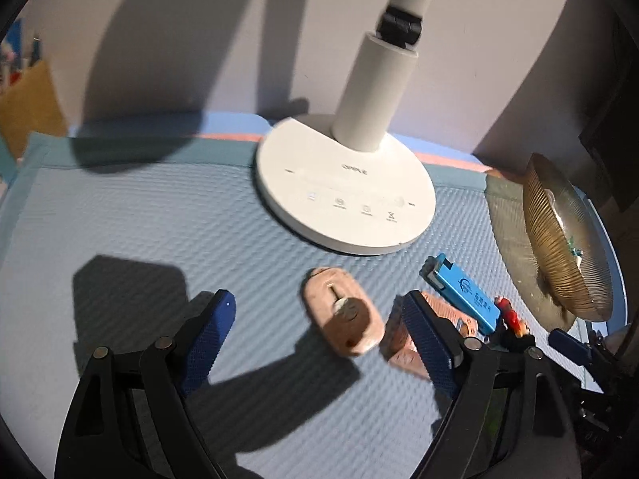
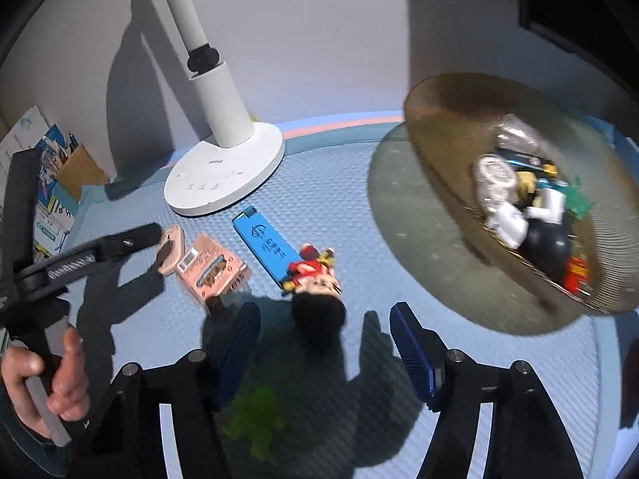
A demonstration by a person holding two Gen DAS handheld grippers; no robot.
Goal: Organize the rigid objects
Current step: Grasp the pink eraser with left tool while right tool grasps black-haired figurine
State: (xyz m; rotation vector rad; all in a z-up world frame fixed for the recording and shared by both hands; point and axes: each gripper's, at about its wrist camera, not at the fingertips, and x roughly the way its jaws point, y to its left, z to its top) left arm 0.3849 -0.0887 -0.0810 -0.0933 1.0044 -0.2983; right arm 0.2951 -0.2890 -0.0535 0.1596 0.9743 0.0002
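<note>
On the blue mat lie a pink oval piece [image 1: 342,311] [image 2: 171,248], a pink box [image 1: 415,335] [image 2: 213,269], a blue USB-like stick [image 1: 463,287] [image 2: 265,244] and a small figurine with a red top and black base [image 2: 317,283] [image 1: 513,319]. My left gripper [image 1: 319,315] is open, its fingers on either side of the pink oval piece. My right gripper [image 2: 323,327] is open, just in front of the figurine. A ribbed gold dish [image 2: 439,119] [image 1: 567,239] at the right holds several small items.
A white desk lamp base [image 1: 343,195] [image 2: 223,175] stands at the back of the mat near the wall. A cardboard holder with papers [image 2: 52,167] sits at the far left. A green object [image 2: 259,423] lies under my right gripper.
</note>
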